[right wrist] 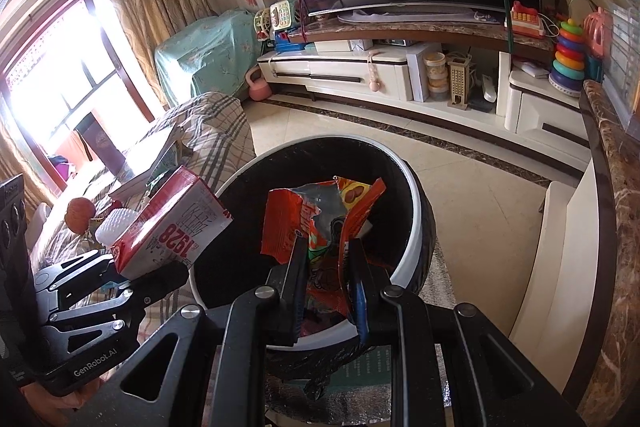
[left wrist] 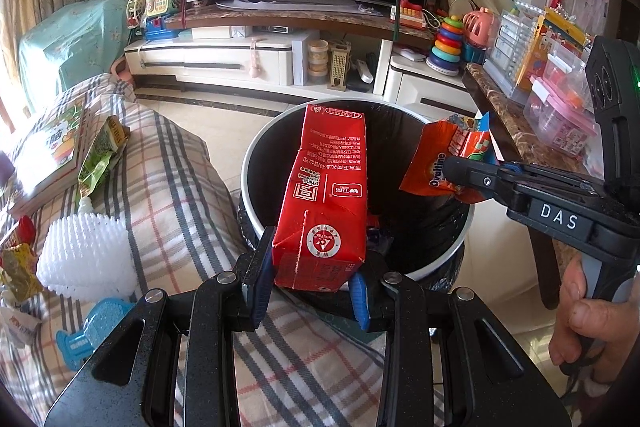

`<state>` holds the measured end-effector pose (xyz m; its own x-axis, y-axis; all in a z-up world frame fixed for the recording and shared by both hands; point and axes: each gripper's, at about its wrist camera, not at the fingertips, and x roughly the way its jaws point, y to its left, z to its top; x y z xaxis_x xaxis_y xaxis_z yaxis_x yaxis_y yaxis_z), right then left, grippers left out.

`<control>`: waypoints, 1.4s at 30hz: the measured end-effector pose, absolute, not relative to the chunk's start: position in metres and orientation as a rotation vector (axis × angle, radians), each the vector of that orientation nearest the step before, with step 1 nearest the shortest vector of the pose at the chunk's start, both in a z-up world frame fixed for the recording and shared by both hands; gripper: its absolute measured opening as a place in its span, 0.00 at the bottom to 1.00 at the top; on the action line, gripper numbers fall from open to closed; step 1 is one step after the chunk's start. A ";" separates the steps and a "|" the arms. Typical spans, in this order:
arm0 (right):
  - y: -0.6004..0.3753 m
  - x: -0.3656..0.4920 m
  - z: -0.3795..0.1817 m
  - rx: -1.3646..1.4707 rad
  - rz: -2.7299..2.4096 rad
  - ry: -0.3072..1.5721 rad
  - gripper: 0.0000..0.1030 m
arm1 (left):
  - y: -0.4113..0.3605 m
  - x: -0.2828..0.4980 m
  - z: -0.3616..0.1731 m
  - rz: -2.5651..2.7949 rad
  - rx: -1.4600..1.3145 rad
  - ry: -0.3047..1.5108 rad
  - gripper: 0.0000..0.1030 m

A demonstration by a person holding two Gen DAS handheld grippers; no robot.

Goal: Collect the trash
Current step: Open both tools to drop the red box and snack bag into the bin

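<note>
On the plaid-covered sofa (left wrist: 168,163) at the left lie a book (left wrist: 52,155), a green wrapper (left wrist: 100,155) and a white bristly brush (left wrist: 84,259). Just beside the sofa stands the round trash bin (left wrist: 256,155), white-rimmed and lined with a black bag; a little litter shows dimly at its bottom, too dark to name.

The left hand-held gripper (left wrist: 316,279) is clamped on the lower end of a red milk carton (left wrist: 328,195), its blue-padded fingers pressing either side. The carton tilts forward and hangs over the bin's near rim, above the opening, not touching the liner. From the right wrist view the same carton (right wrist: 172,227) sits at the bin's left edge.

The right hand-held gripper (right wrist: 326,283) is closed on a crumpled orange Ovaltine wrapper (right wrist: 316,223), held upright over the bin's mouth (right wrist: 416,187). In the left wrist view this wrapper (left wrist: 440,163) hangs over the bin's right rim, the gripper reaching in level from the right, with the person's right hand (left wrist: 588,311) wrapped round the handle below.
</note>
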<state>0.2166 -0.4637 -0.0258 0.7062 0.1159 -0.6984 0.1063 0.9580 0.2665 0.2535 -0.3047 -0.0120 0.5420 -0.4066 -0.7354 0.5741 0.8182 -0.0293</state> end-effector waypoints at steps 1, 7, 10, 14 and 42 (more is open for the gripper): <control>-0.463 0.217 -0.026 0.297 0.006 0.792 0.19 | -0.306 0.254 -0.012 -0.588 0.227 0.808 0.30; -0.464 0.223 -0.028 0.288 0.005 0.802 0.19 | -0.306 0.256 -0.011 -0.586 0.228 0.808 0.30; -0.465 0.225 -0.030 0.283 0.003 0.808 0.19 | -0.308 0.258 -0.012 -0.585 0.229 0.812 0.30; -0.465 0.229 -0.031 0.276 0.004 0.818 0.19 | -0.311 0.263 -0.013 -0.588 0.233 0.819 0.30; -0.469 0.244 -0.035 0.256 -0.008 0.865 0.33 | -0.317 0.278 -0.017 -0.594 0.239 0.863 0.34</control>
